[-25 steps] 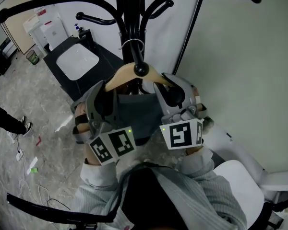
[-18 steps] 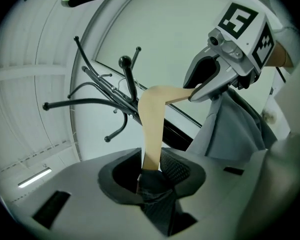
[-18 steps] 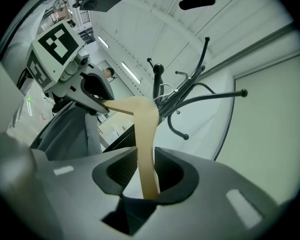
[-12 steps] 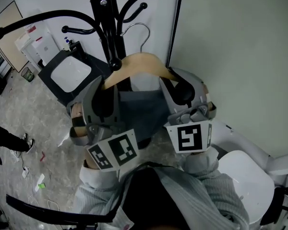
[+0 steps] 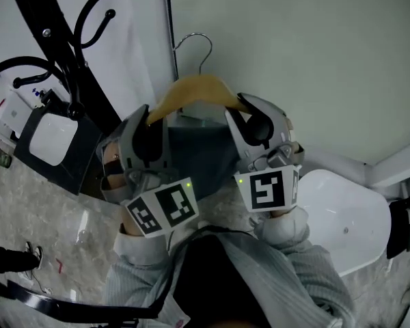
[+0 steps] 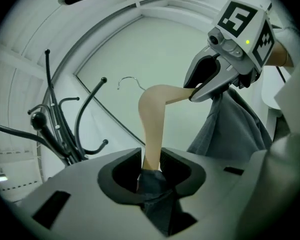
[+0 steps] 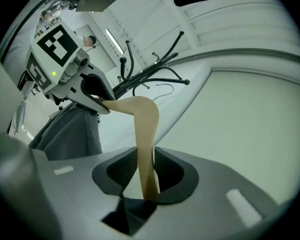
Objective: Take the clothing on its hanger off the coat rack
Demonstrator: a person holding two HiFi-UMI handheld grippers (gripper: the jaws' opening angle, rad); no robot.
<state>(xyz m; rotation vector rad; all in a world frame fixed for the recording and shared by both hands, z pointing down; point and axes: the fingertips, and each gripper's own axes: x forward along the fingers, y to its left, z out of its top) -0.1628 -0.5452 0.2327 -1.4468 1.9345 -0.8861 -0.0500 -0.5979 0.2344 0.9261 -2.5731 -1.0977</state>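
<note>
Head view shows the wooden hanger (image 5: pixel 195 91) now free of the coat rack (image 5: pixel 68 74). One second ago its wire hook (image 5: pixel 197 46) was close against the pole of the rack, in the upper middle of the picture. Now the hook stands in front of the plain wall (image 5: pixel 294 60), well apart from the rack, and the rack has gone to the upper left corner.

Both tongs have kept the same grip during this. The left tongs (image 5: pixel 147 118) are closed narrow on the left arm of the hanger. In the left gripper view a fold of the grey clothing (image 5: pixel 191 159) is pressed between the jaws together with the wood. The right tongs (image 5: pixel 240 118) are closed on the right arm of the hanger, and in the right gripper view the pale wood passes straight between the two pads. The clothing hangs from the hanger between the two tongs, just in front of the person.

The floor (image 5: pixel 27 203) is grey and speckled, with thin cables on it at the lower left. A black stand with a white top (image 5: pixel 51 139) is beside the rack and lies further to the left of the picture than before. A white chair (image 5: pixel 342 217) is at the lower right, and more of it is visible now. The wall is pale grey-green and bare.
</note>
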